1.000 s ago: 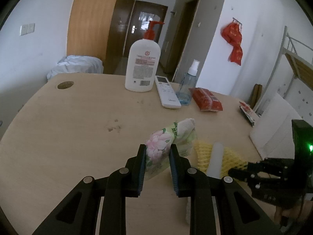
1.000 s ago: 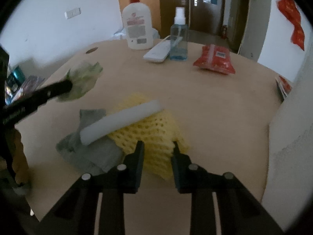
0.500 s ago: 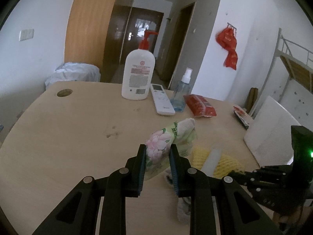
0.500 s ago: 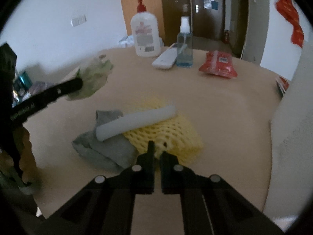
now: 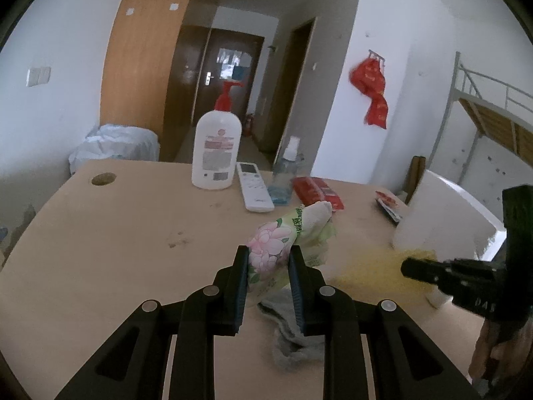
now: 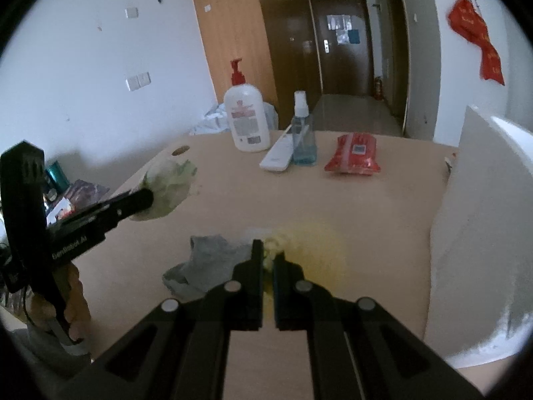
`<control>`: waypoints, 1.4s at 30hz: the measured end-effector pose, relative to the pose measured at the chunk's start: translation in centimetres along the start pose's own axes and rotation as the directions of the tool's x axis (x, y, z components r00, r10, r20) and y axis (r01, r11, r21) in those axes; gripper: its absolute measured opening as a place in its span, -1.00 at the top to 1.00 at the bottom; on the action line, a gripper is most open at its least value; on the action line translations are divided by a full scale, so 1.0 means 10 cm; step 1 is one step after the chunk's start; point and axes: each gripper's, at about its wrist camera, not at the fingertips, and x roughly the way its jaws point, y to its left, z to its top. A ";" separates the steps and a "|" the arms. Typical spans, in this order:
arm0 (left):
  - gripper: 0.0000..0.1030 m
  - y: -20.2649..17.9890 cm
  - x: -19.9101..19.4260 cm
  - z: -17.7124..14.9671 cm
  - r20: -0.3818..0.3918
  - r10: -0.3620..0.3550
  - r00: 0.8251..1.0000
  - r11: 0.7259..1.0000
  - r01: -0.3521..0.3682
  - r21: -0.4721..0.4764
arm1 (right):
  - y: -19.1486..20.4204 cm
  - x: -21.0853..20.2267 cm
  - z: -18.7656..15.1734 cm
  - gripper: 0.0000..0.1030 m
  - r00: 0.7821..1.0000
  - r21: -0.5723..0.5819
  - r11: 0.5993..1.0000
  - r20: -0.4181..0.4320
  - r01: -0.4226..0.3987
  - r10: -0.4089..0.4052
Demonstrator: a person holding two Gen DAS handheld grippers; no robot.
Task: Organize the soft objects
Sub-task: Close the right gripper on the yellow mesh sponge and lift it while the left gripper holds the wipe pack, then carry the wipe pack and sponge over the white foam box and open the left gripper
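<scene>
The left gripper point(image 5: 268, 263) is clamped on a floral-printed soft pack with pink flowers and green trim point(image 5: 283, 240), held up off the light wooden table point(image 5: 116, 233). The right gripper point(image 6: 268, 258), its fingers nearly together, pinches an edge of the yellow foam mesh sleeve point(image 6: 309, 250), which looks motion-blurred and lifted above the table's middle. Just left of it a crumpled grey cloth point(image 6: 206, 263) lies flat on the wood, below the floral pack in the left wrist view. Toward the far edge stand a white pump bottle with a red nozzle point(image 6: 246, 116) and a clear blue spray bottle point(image 6: 303, 133), with a white remote control point(image 6: 278, 153) lying between them and a red plastic packet point(image 6: 354, 150) to their right. A white foam board point(image 6: 479, 233) stands along the right edge.
</scene>
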 end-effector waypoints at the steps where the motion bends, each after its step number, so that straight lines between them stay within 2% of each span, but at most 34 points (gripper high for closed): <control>1: 0.52 -0.02 -0.02 0.00 0.002 -0.002 1.000 1.000 0.002 0.004 | 0.00 -0.04 0.01 0.88 1.000 0.000 1.000 0.009 0.004 -0.004; 5: 0.52 -0.07 -0.09 0.02 0.010 -0.010 1.000 1.000 0.009 0.012 | 0.03 -0.24 0.09 0.88 0.998 -0.010 1.000 0.063 0.009 -0.009; 9: 0.52 -0.13 -0.20 0.05 0.036 -0.017 0.999 1.000 0.016 0.019 | 0.04 -0.32 0.10 0.88 0.996 -0.008 1.000 0.084 0.004 -0.003; 19: 0.52 -0.28 -0.46 0.06 0.066 -0.029 0.997 0.999 0.025 0.047 | 0.08 -0.50 0.00 0.88 0.992 -0.007 1.000 0.124 -0.008 0.009; 28: 0.52 -0.45 -0.83 0.01 0.115 -0.034 0.993 0.997 0.025 0.078 | 0.12 -0.83 -0.15 0.87 0.983 -0.007 1.000 0.184 -0.001 0.002; 34: 0.52 -0.62 -0.99 -0.04 0.131 -0.065 0.989 0.993 0.051 0.106 | 0.09 -1.09 -0.30 0.87 0.974 0.017 0.999 0.222 0.037 -0.040; 42: 0.52 -1.00 -1.07 -0.08 0.130 -0.164 0.978 0.975 0.141 0.173 | -0.04 -1.51 -0.51 0.87 0.952 0.072 0.989 0.271 0.130 -0.145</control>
